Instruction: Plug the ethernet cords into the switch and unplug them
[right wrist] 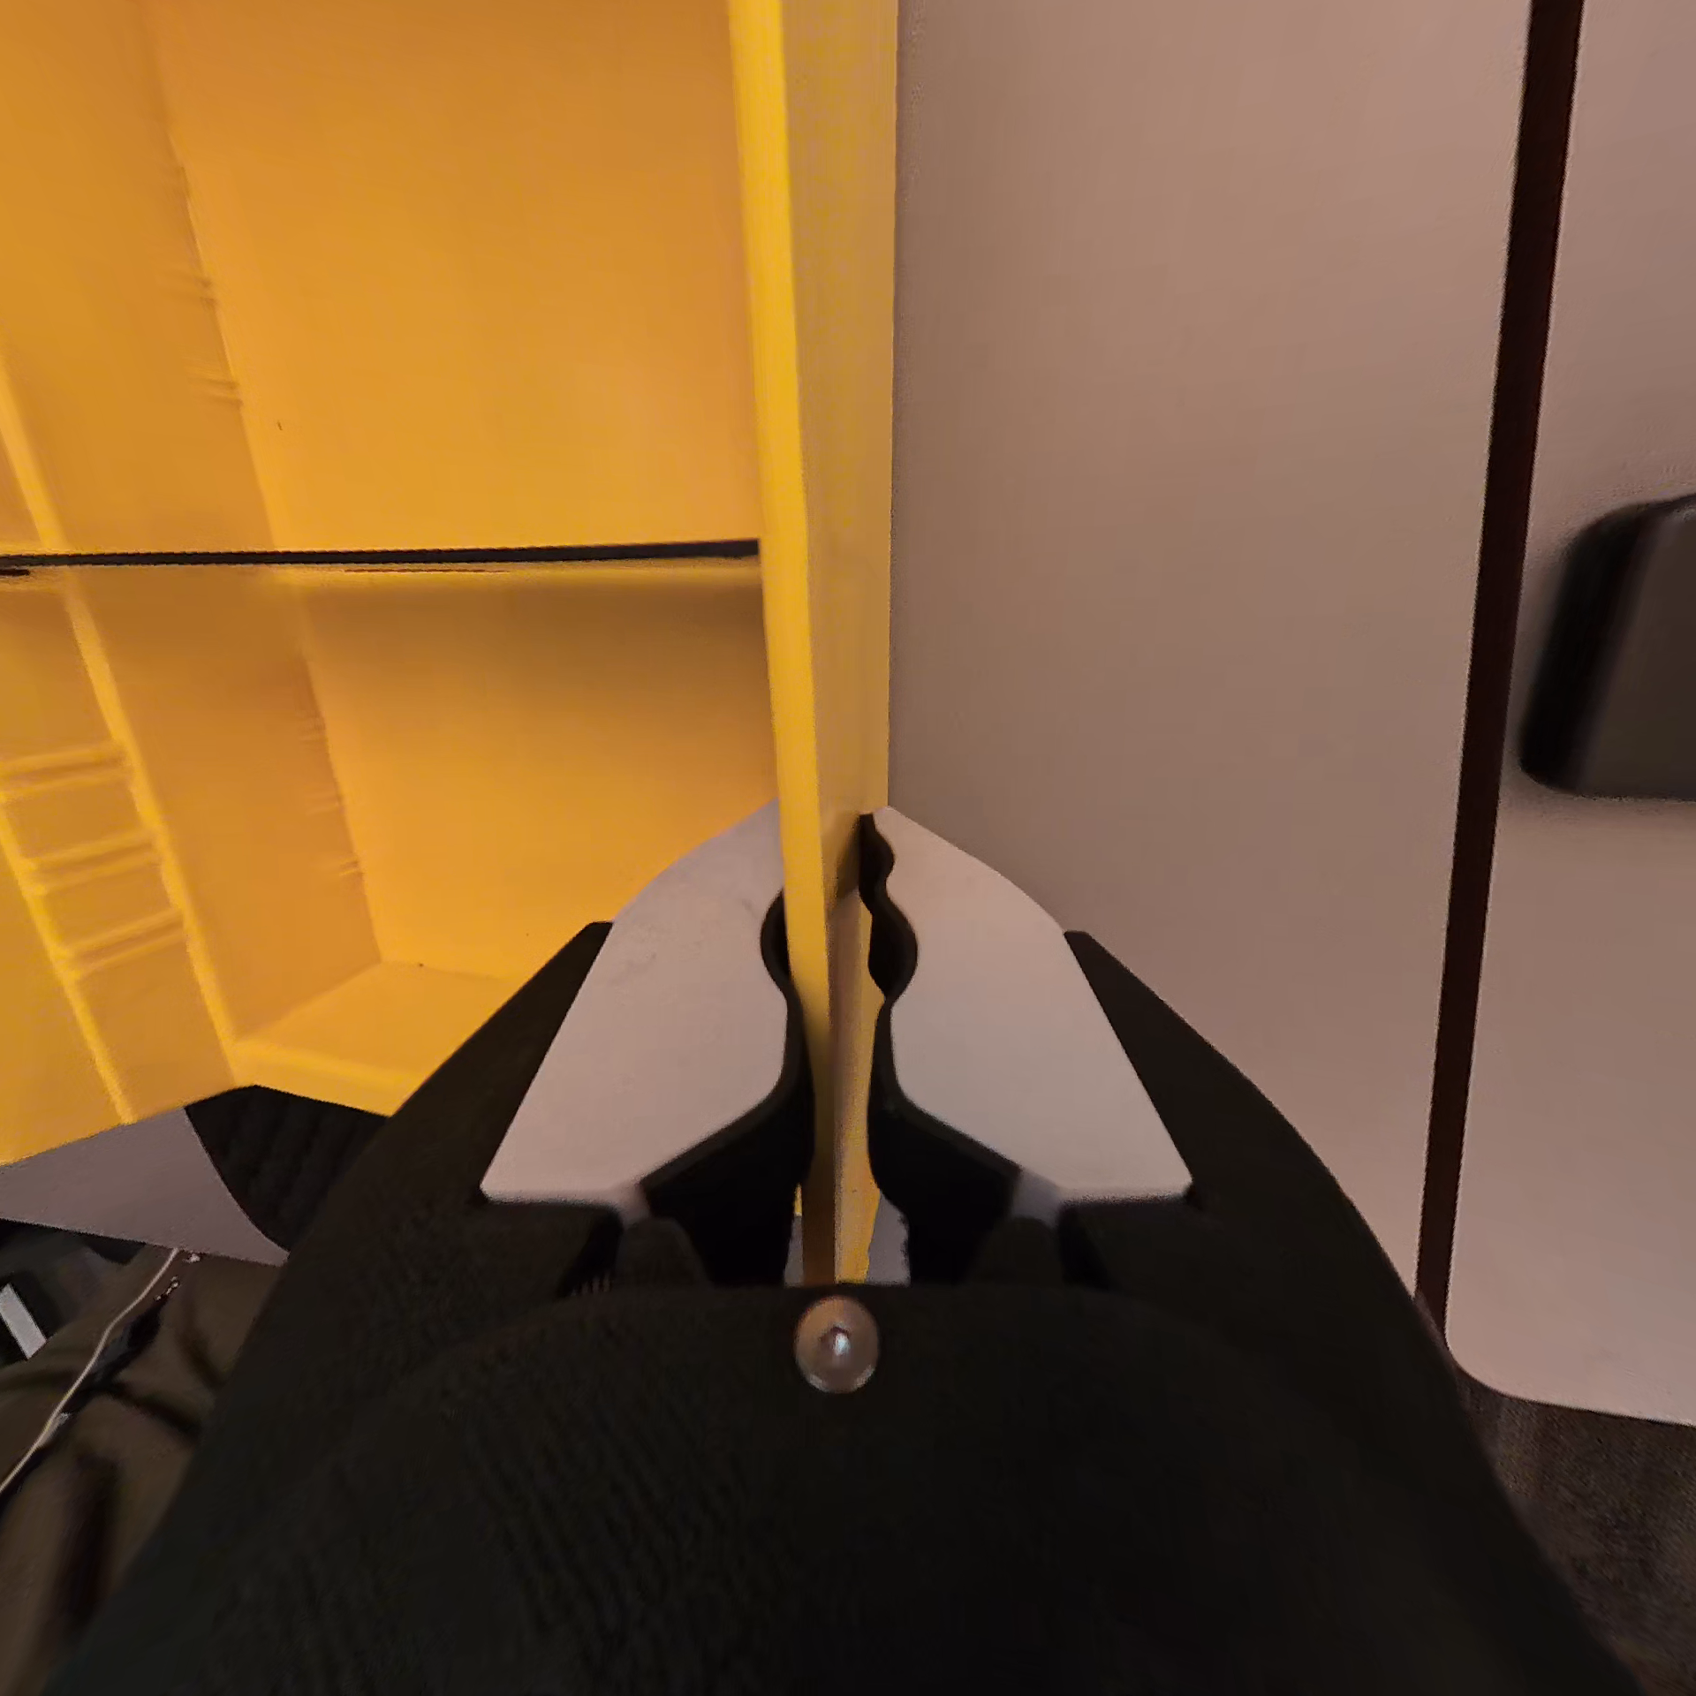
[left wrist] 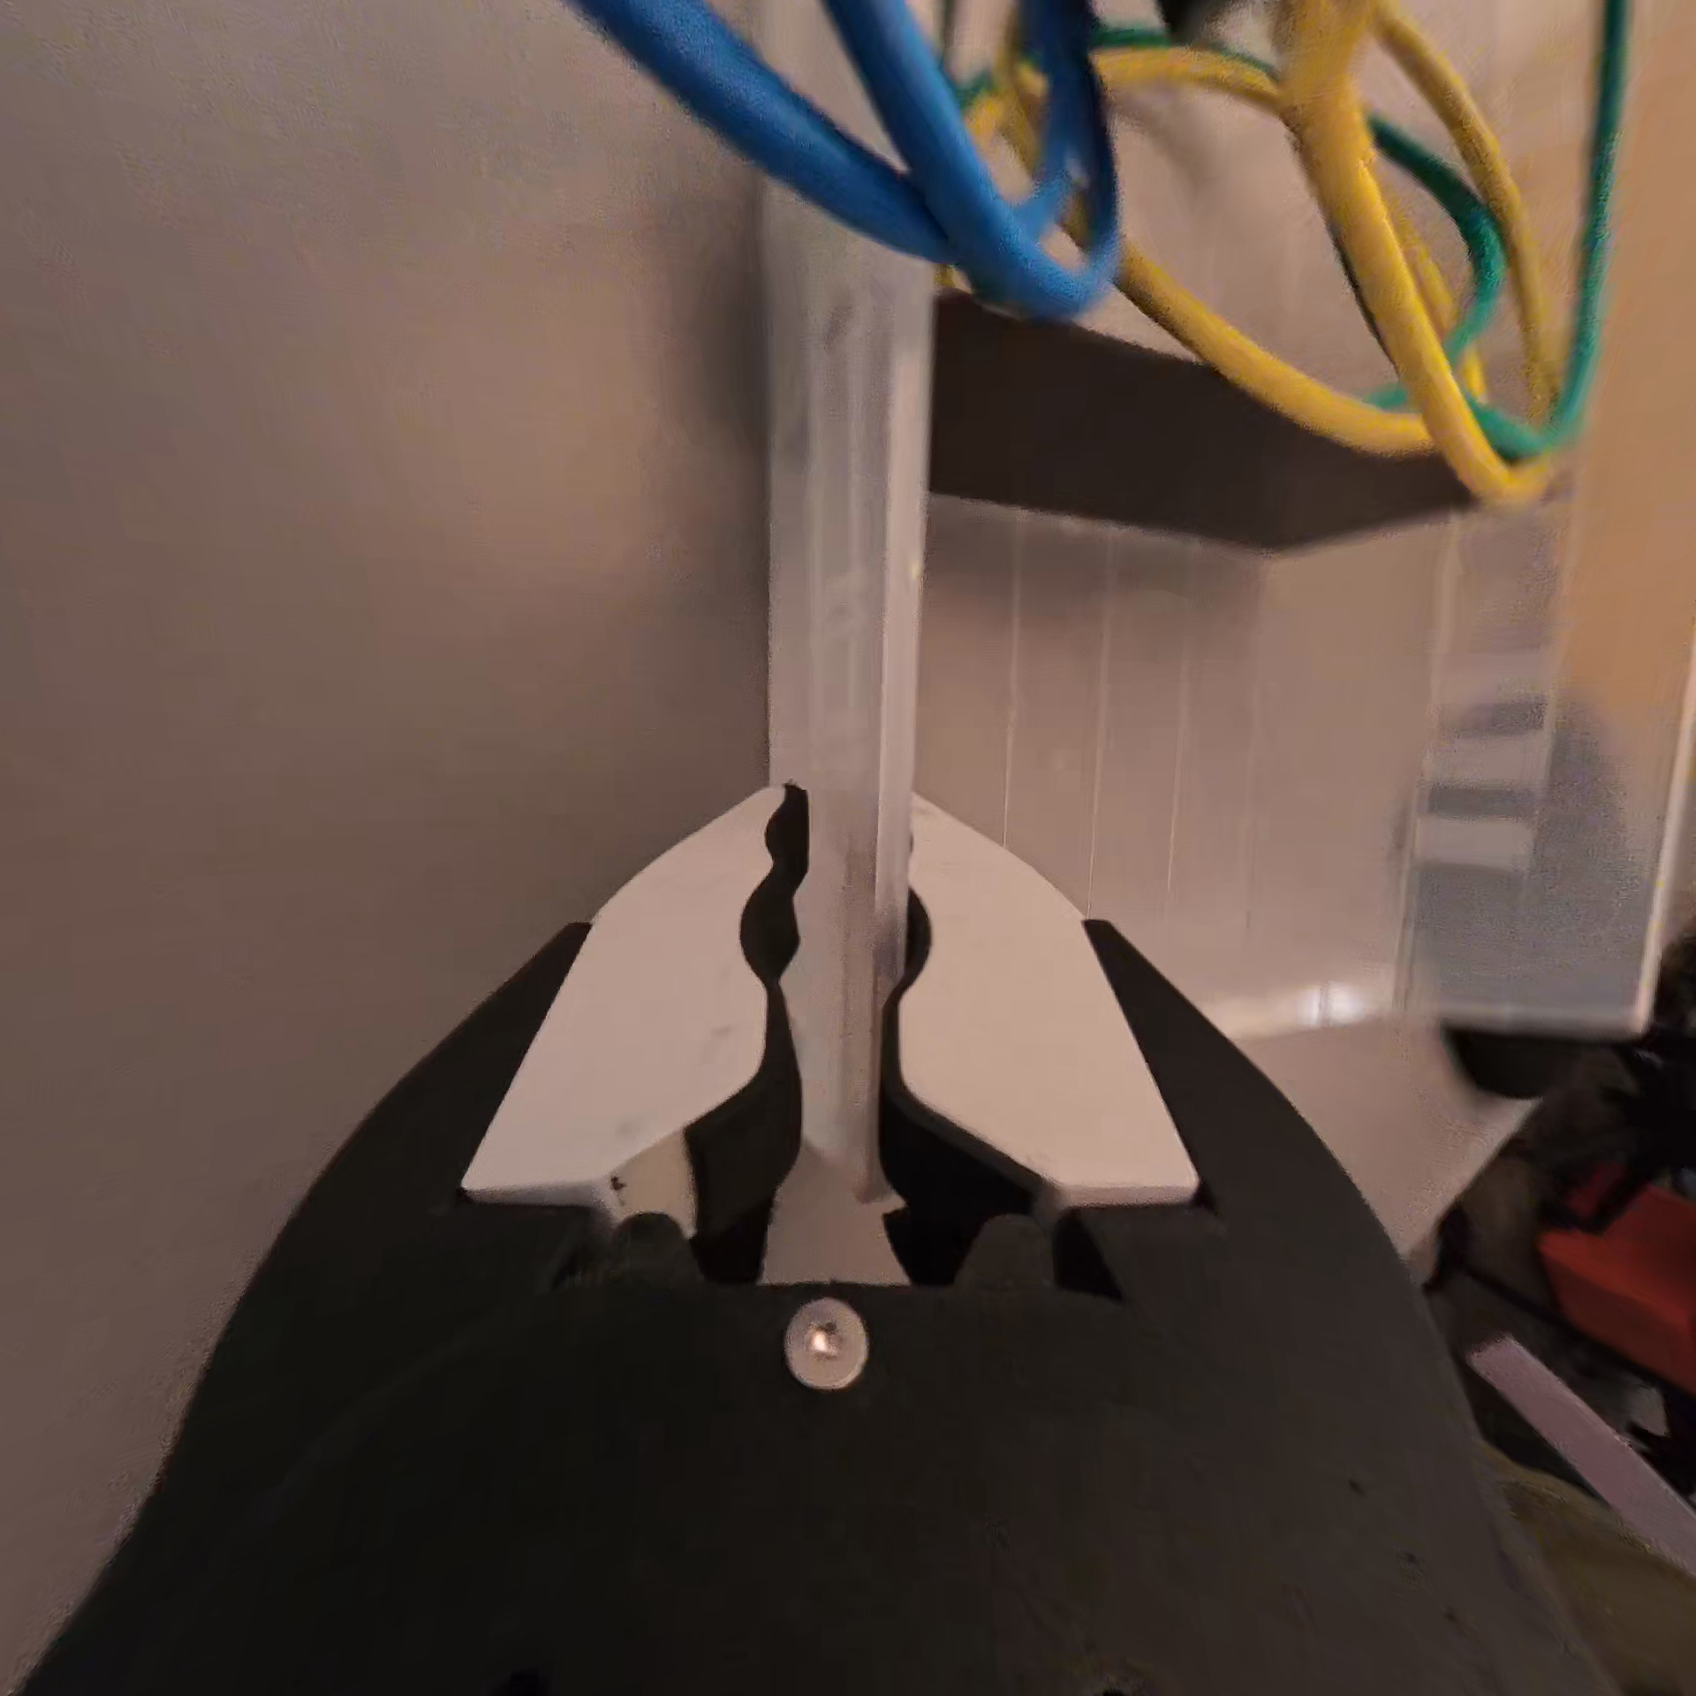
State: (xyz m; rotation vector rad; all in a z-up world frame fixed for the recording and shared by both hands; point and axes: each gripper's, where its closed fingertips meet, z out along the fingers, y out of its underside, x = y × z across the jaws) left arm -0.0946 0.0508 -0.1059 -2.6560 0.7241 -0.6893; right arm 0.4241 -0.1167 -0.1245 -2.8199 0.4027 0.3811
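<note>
In the left wrist view, my left gripper (left wrist: 849, 808) is shut on the edge of a clear plastic panel (left wrist: 844, 551), part of a clear stand. A dark flat slab (left wrist: 1147, 431), which looks like the switch, sits in that stand seen edge-on, and its ports are hidden. Blue cords (left wrist: 918, 174), yellow cords (left wrist: 1331, 184) and green cords (left wrist: 1487, 248) loop above it, blurred. In the right wrist view, my right gripper (right wrist: 826, 817) is shut on the edge wall (right wrist: 826, 459) of a yellow plastic bin with inner dividers (right wrist: 385, 555).
A pale flat surface (left wrist: 367, 551) fills the left of the left wrist view. Red and dark clutter (left wrist: 1615, 1285) lies at its lower right. In the right wrist view there is a white panel (right wrist: 1193, 551), a dark vertical strip (right wrist: 1505, 551) and a black object (right wrist: 1615, 652). Across from one pair of fingers to the other is roughly 55 cm. From the right gripper's tips to the black object (right wrist: 1615, 652) is close to 15 cm.
</note>
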